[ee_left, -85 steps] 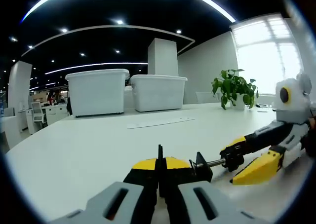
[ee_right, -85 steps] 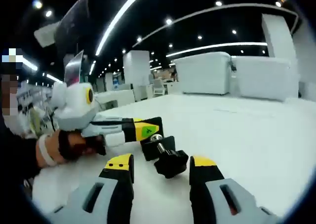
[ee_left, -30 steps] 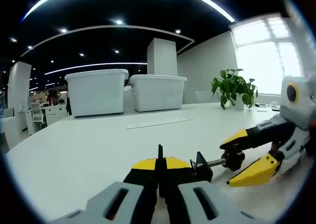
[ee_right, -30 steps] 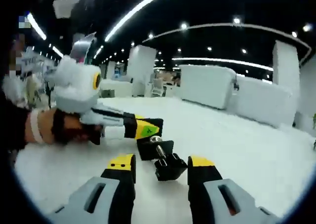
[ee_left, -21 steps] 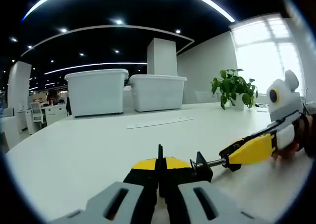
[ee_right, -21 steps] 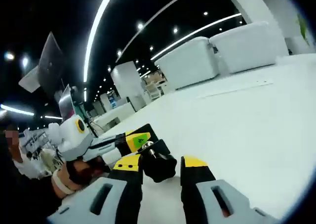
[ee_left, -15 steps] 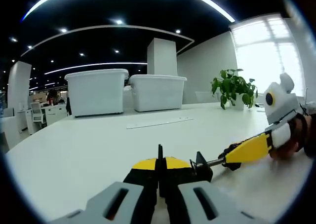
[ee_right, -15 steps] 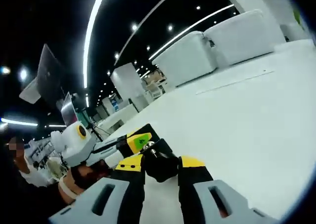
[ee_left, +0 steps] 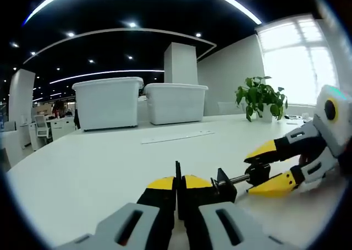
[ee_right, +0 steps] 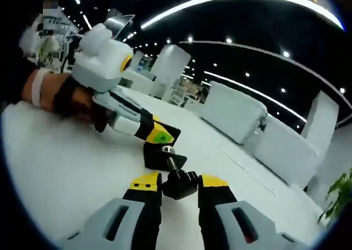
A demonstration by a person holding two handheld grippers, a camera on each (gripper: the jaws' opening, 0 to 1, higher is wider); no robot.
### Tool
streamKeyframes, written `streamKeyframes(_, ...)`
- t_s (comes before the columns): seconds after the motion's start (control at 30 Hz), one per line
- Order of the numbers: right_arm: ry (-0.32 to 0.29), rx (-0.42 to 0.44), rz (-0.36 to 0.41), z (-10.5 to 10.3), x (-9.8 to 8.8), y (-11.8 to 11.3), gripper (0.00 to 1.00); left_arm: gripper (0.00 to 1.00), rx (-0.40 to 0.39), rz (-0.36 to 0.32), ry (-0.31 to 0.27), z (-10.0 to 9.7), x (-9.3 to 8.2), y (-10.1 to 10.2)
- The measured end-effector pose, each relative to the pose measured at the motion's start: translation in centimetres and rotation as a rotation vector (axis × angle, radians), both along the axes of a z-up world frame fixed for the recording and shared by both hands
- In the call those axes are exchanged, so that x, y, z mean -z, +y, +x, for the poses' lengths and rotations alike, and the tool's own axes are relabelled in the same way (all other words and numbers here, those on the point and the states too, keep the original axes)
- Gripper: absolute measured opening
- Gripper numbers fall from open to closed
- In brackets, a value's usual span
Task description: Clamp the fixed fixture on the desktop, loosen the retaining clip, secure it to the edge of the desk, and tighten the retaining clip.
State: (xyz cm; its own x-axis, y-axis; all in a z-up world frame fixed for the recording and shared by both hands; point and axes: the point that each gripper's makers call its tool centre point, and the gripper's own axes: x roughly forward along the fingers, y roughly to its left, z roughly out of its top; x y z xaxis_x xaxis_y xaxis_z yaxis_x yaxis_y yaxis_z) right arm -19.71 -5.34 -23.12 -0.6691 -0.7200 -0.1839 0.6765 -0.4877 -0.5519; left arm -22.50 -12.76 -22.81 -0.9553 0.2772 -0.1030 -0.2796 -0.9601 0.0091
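A broad white surface (ee_left: 93, 173) stretches ahead of both grippers. Far ahead of the left gripper, at the surface's back, stand two large white plastic storage bins (ee_left: 108, 103) side by side, with a green potted plant (ee_left: 260, 97) to their right by a bright window. The bins also show in the right gripper view, ahead and to the right.

The small black clamp fixture (ee_right: 160, 156) sits on the surface between the two grippers. The left gripper (ee_left: 177, 190), with yellow-tipped black jaws on grey bodies, has its jaws pressed together on the fixture's thin black plate, which stands up between the tips. A silver screw rod runs from the fixture to the right, ending in the black knob (ee_right: 180, 184).

The right gripper (ee_right: 180, 185) has its yellow-tipped jaws set narrowly around that knob, a tip touching each side. In the left gripper view it enters from the right, its jaws above and below the knob. A hand (ee_right: 66, 98) holds the left gripper's white housing.
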Motion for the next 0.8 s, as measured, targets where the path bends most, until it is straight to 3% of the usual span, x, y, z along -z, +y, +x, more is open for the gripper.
streamKeyframes(0.13, 0.051, -0.007, 0.040, 0.0, 0.2, -0.1, 0.24, 0.04, -0.001, -0.001, 0.000, 0.0, 0.0, 0.0)
streamKeyframes(0.2, 0.055, -0.010, 0.043, 0.0, 0.2, -0.1, 0.25, 0.04, -0.003, 0.000, 0.000, 0.0, 0.0, -0.1)
streamKeyframes(0.23, 0.028, -0.022, 0.035, 0.1, 0.4, -0.3, 0.25, 0.04, -0.004, 0.000, -0.001, 0.0, 0.0, -0.1)
streamKeyframes(0.3, -0.047, -0.016, -0.028, 0.0, 0.3, -0.3, 0.27, 0.04, -0.003, 0.001, -0.001, 0.0, 0.0, -0.1)
streamKeyframes(0.33, -0.145, -0.005, -0.098, 0.0, 0.2, -0.4, 0.29, 0.04, -0.003, 0.000, 0.000, 0.0, 0.0, -0.1)
streamKeyframes(0.43, -0.356, 0.011, -0.281, -0.1, -0.6, -0.4, 0.34, 0.04, -0.003, 0.000, 0.000, 0.1, 0.0, -0.1)
streamKeyframes(0.53, -0.522, 0.033, -0.395, -0.3, -0.3, 0.1, 0.35, 0.04, -0.003, -0.001, 0.000, 0.1, 0.1, -0.1)
streamKeyframes(0.6, -0.578, 0.049, -0.458, -0.9, -0.2, 0.8, 0.33, 0.04, -0.002, -0.001, 0.000, 0.1, 0.1, -0.1)
streamKeyframes(0.7, -0.712, 0.085, -0.528, -0.9, 0.7, 1.1, 0.29, 0.04, -0.003, -0.001, 0.000, 0.1, 0.1, 0.0)
streamKeyframes(0.8, -0.755, 0.096, -0.557, -1.0, 1.1, 1.2, 0.28, 0.04, -0.004, -0.005, 0.000, 0.2, 0.1, 0.0)
